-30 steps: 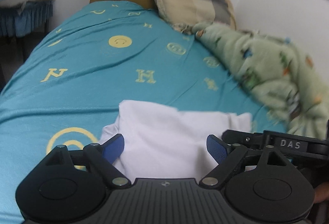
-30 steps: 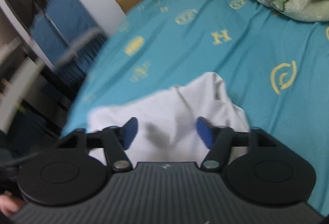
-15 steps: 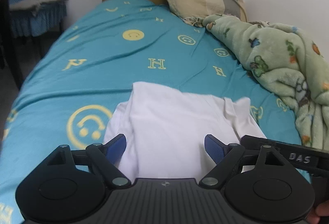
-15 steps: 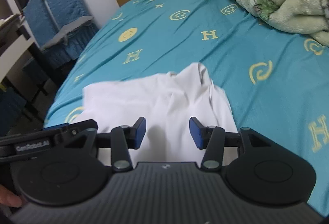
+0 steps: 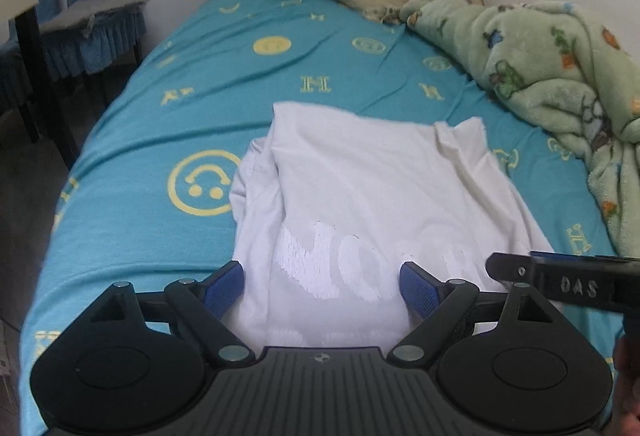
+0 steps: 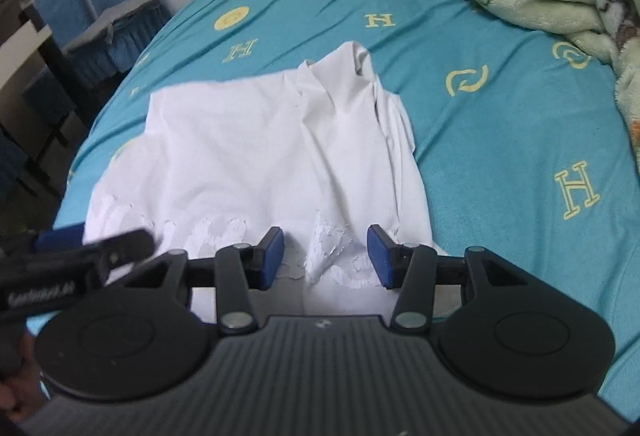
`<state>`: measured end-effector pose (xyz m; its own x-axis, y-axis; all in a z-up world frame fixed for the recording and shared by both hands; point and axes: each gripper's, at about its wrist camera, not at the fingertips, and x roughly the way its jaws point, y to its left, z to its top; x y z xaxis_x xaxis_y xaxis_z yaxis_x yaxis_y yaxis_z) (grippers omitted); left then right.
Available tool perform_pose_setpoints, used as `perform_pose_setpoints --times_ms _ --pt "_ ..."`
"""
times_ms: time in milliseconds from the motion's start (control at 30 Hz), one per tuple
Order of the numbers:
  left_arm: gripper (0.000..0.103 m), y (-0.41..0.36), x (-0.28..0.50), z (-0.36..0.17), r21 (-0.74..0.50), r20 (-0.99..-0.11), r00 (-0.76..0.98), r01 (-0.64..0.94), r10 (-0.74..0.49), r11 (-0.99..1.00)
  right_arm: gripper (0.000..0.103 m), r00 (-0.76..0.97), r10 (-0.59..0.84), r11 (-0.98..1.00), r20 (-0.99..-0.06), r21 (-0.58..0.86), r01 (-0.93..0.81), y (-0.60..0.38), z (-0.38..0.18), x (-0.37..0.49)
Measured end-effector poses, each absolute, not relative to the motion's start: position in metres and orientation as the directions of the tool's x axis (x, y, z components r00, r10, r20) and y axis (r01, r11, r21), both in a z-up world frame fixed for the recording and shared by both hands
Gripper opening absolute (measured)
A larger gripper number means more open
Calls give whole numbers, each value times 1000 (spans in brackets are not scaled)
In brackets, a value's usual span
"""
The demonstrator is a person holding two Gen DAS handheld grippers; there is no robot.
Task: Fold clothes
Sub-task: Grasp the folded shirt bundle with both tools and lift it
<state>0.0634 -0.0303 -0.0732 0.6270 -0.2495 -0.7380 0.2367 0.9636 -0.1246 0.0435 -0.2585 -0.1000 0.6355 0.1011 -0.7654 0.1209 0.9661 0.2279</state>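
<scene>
While both my grippers draw back toward the bottom of the frame, more of the white shirt (image 5: 360,187) shows, lying partly folded mid-frame on the teal bedsheet (image 5: 160,123). My left gripper (image 5: 322,286) stands wide and empty; my right gripper (image 6: 326,256) has just been narrowing, its jaws apart and pinching nothing. Soft, wrinkled cotton with raised white lettering suggests another fold awaits.

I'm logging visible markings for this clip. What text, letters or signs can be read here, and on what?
"DAS": side of the right gripper.
"H": repeated yellow letters on the teal bedsheet, among smiley faces.
White lettering on the white shirt: unreadable.
Label on the left gripper: too blurred.
</scene>
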Motion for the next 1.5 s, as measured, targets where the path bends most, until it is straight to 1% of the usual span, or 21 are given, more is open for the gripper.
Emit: perform_pose_setpoints --times_ms 67,167,200,233,267,367,433,533,600,667,700,733,800,867,900,933,967,1033,1133,1267,1500 --pt "88 -21 53 -58 -196 -716 632 226 -296 954 50 654 137 942 -744 301 146 -266 -93 37" --pt "92 -7 35 -43 -358 -675 611 220 -414 907 53 683 239 864 -690 472 175 -280 -80 24" --pt "92 -2 29 -41 -415 -658 599 218 -457 883 64 689 277 828 -670 530 183 -283 -77 19" --pt "93 2 25 -42 -466 -647 583 206 -491 860 82 683 321 786 -657 587 195 -285 -79 15" --pt "94 5 22 -45 -508 -645 564 187 -515 841 90 677 364 740 -640 639 207 -287 -81 10" --pt "95 9 23 -64 -608 -661 490 95 -569 788 89 661 484 582 -573 775 246 -291 -87 -3" --pt "95 13 30 -82 -655 -670 451 13 -589 756 89 640 543 495 -544 823 279 -290 -97 -6" --pt "95 20 44 -111 -702 -677 415 -114 -608 703 89 600 578 421 -553 832 361 -287 -119 -1" --pt "94 26 53 -127 -735 -660 418 -192 -624 650 89 595 594 339 -542 839 425 -292 -137 2" --pt "91 33 56 -133 -775 -619 481 -247 -620 581 88 604 585 271 -541 833 483 -297 -152 2" --pt "89 37 56 -134 -786 -606 517 -271 -604 556 88 614 559 258 -558 820 511 -300 -157 2" --pt "88 39 58 -136 -793 -597 539 -288 -594 537 87 624 533 241 -572 809 536 -303 -161 2" --pt "78 43 59 -140 -801 -589 568 -319 -574 507 80 660 499 199 -561 816 543 -309 -164 3" --pt "66 46 61 -143 -802 -589 582 -339 -560 492 78 686 467 185 -559 820 542 -312 -164 4" --pt "63 47 61 -144 -799 -594 584 -347 -554 491 73 688 454 190 -565 816 545 -312 -164 4" --pt "55 47 61 -145 -795 -600 583 -353 -548 494 66 690 443 195 -572 813 549 -313 -164 5" --pt "49 48 61 -145 -790 -606 582 -360 -542 497 63 687 437 202 -581 807 554 -312 -165 5" --pt "43 49 59 -145 -787 -609 583 -359 -538 502 39 676 423 225 -603 793 566 -312 -164 4" --pt "35 48 56 -141 -791 -601 591 -342 -539 507 28 682 414 238 -603 795 559 -310 -163 2" --pt "28 48 47 -124 -816 -558 610 -282 -562 504 23 720 395 271 -570 821 502 -310 -147 -5" --pt "26 42 20 -73 -837 -511 597 -185 -618 515 21 799 350 337 -490 861 380 -316 -104 -39"
